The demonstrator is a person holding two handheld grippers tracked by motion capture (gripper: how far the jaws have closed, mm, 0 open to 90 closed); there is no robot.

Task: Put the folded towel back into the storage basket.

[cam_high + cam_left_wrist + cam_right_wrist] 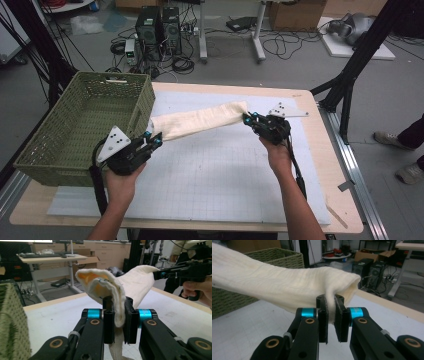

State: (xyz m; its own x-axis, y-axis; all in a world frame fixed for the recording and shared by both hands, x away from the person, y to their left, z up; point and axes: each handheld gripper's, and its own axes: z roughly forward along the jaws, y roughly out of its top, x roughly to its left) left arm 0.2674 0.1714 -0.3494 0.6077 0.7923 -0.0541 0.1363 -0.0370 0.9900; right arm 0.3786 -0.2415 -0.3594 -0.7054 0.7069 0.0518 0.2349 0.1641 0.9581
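A cream folded cloth hangs stretched above the white mat, held at both ends. My left gripper is shut on its left end, beside the basket's near right corner; the left gripper view shows the cloth pinched between the black jaws of the left gripper. My right gripper is shut on the right end, and in the right gripper view the cloth runs off to the left from the right gripper. The cloth sags slightly toward the left.
A green woven basket stands at the table's left, overhanging the edge. The white gridded mat covers most of the wooden table. Computers and cables lie on the floor behind. A person's shoes are at the far right.
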